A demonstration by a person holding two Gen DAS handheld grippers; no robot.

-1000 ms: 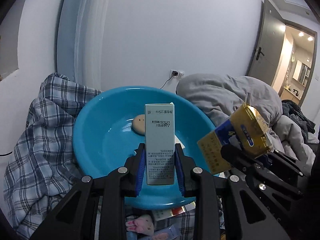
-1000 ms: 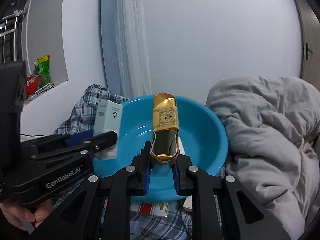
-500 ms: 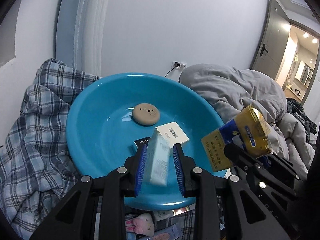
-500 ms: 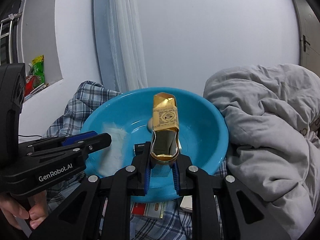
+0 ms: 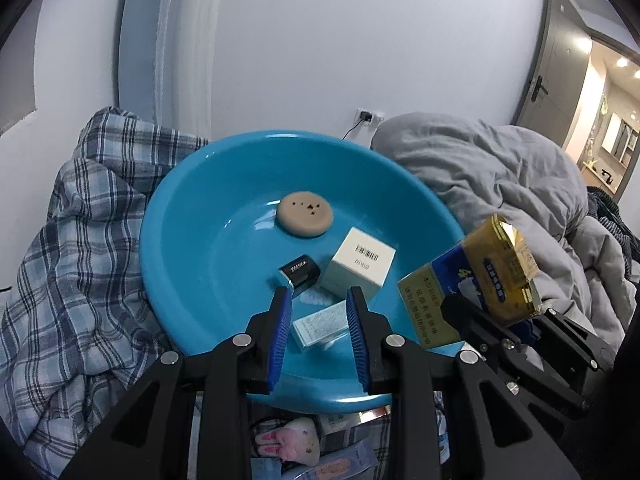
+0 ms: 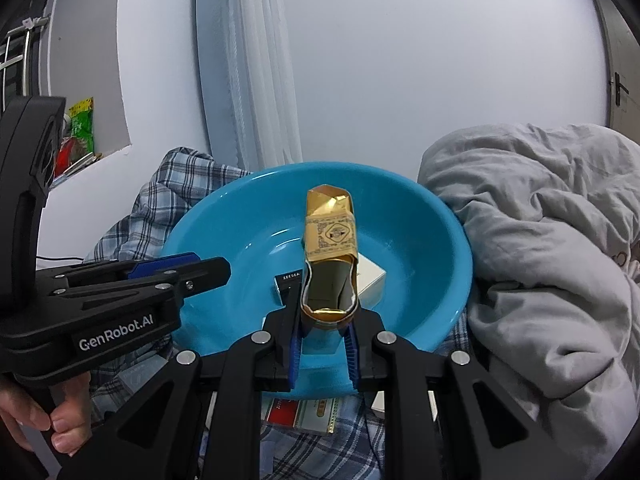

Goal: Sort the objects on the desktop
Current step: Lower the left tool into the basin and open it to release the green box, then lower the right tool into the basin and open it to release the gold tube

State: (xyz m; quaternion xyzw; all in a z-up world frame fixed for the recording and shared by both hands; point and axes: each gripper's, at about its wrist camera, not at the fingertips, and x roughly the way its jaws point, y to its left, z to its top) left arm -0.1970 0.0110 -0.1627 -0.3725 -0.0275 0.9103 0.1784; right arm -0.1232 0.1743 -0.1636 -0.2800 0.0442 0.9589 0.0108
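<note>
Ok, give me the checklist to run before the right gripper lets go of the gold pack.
1. Gold pack clamped in right gripper: ok.
2. Pack in front of the blue basin, seen from the right wrist: ok; whether it hangs over the bowl: cannot tell.
3. Left gripper open, pale box lying free in the basin: ok.
4. Bare basin floor left of the black box and white box: ok.
5. Left gripper out of the drop path: cannot tell.

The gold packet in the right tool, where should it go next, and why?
Probably lower the gold packet a little into the blue basin and let go. The right tool holds it above the basin, where a white box and others already lie.
</note>
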